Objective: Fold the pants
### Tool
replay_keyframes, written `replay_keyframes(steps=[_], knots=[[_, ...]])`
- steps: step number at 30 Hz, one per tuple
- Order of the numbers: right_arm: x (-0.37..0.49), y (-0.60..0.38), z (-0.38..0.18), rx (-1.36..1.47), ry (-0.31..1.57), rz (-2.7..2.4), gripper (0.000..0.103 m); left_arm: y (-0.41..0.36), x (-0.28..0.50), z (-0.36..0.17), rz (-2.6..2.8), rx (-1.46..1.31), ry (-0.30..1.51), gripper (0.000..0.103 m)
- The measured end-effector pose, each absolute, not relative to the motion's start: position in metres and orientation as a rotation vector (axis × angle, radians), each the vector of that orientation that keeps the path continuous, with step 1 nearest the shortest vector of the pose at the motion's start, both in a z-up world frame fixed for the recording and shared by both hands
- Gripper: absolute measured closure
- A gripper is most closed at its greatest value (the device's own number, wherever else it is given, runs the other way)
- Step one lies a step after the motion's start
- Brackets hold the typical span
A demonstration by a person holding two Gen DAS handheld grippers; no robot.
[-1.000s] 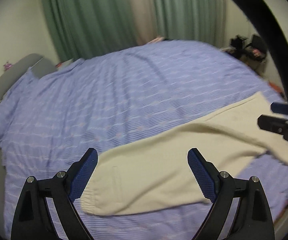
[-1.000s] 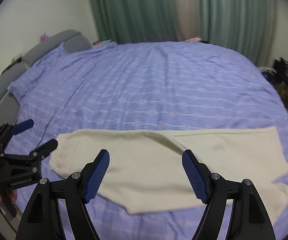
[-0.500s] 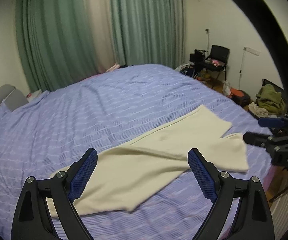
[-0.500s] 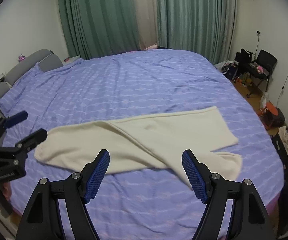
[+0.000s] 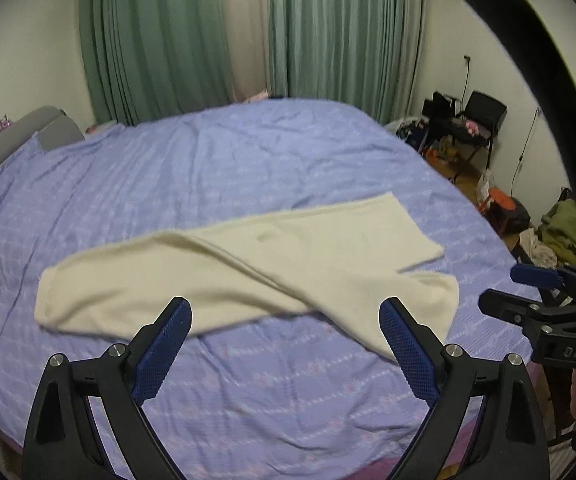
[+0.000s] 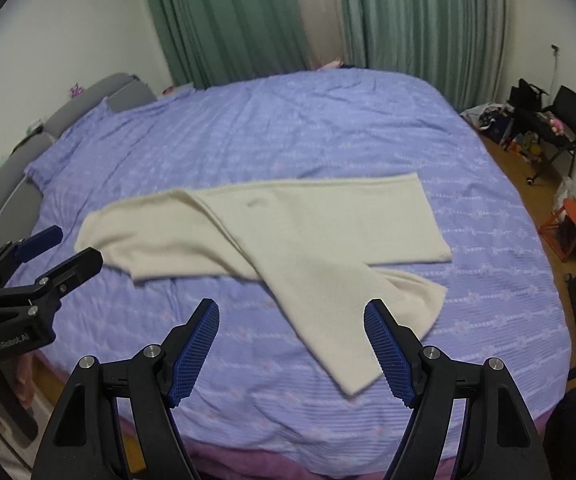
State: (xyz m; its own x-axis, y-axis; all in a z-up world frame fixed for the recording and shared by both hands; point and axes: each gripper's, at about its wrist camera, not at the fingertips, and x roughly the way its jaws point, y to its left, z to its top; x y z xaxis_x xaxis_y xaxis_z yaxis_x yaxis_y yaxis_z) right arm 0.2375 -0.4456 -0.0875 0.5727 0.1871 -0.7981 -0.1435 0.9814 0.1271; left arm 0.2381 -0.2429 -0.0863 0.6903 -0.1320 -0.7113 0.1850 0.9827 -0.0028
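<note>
Both my claws, left gripper (image 5: 284, 344) and right gripper (image 6: 292, 344), spread wide, holding nothing. Pants (image 6: 272, 236) lie crosswise ahead; my right's nearer the loose leg.

Cream pants (image 6: 288, 236) flat on bed (image 6: 328, 128)

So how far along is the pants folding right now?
Barely started. The cream pants lie spread flat on the purple bedspread, legs splayed apart, no fold visible. Nothing is in hand: the left gripper and right gripper are open above the bed's near edge. Every fold is left.
</note>
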Motion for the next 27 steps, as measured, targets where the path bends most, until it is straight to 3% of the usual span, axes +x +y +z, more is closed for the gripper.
replay_keyframes(steps=[17, 25, 27], knots=[[0.260, -0.471, -0.240, -0.071, 1.085, 0.263, 0.028, -0.308, 0.269, -0.212, -0.204, 0.152, 0.981, 0.007], [0.274, -0.453, -0.301, -0.114, 1.210, 0.314, 0.033, -0.315, 0.288, -0.256, -0.217, 0.176, 1.054, 0.007], [0.275, -0.450, -0.314, -0.142, 1.240, 0.298, 0.042, -0.316, 0.291, -0.263, -0.235, 0.209, 1.057, 0.007]])
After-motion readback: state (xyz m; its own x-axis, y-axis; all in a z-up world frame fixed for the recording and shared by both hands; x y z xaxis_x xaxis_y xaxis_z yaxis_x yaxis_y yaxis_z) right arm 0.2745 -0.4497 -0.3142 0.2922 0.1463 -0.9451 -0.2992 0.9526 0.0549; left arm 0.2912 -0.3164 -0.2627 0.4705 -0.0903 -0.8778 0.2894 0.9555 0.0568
